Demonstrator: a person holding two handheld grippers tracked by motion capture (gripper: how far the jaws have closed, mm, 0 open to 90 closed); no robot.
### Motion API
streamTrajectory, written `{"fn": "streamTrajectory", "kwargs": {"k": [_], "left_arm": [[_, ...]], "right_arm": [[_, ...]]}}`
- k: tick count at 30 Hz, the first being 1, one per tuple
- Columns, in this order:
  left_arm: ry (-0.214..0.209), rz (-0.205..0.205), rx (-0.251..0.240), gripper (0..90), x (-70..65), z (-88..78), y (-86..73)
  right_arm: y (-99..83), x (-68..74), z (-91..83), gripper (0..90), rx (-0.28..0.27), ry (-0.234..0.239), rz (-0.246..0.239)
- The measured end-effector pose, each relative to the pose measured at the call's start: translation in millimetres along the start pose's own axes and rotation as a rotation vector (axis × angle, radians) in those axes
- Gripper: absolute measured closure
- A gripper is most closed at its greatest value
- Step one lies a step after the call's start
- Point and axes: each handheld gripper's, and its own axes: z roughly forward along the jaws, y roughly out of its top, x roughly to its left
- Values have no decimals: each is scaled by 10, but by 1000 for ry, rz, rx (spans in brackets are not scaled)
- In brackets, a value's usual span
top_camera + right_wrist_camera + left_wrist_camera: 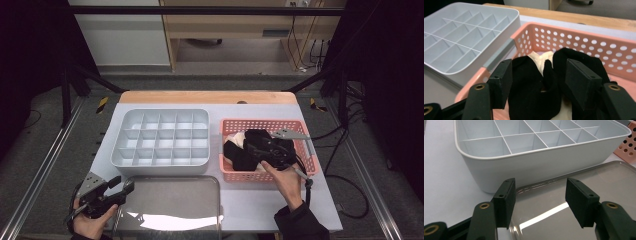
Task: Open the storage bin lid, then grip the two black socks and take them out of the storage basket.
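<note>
White divided organizer tray at table centre, clear lid just before it, wooden desk beyond the grey table

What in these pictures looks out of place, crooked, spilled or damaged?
Nothing stands out. The white divided organizer sits square on the table with bare compartments, the clear lid lies flat in front of it, and the black and cream socks are heaped inside the pink basket, none spilled over.

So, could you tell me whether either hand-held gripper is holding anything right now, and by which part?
Nothing is held. The right hand-held gripper stands open over the black cloth in the pink basket; the left hand-held gripper is open above the tray.
</note>
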Motion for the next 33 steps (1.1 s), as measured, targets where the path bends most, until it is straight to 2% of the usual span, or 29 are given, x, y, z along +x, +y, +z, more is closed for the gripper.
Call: {"fn": "streamTrajectory", "kwargs": {"k": [6,8,15,24,33], "left_arm": [[11,7,-9,405,17,-5,-14],[8,6,-8,405,19,7,-20],[5,-5,5,397,23,19,-33],[6,-27,21,402,37,21,-40],[17,-33,33,423,57,32,-51]], "right_arm": [[-58,-37,104,394,62,-49,-7],[-72,-55,139,394,78,-42,-6],[-131,-63,275,401,153,-65,-19],[-155,-46,329,428,187,-68,-20],[-178,-61,387,575,235,-67,-5]]}}
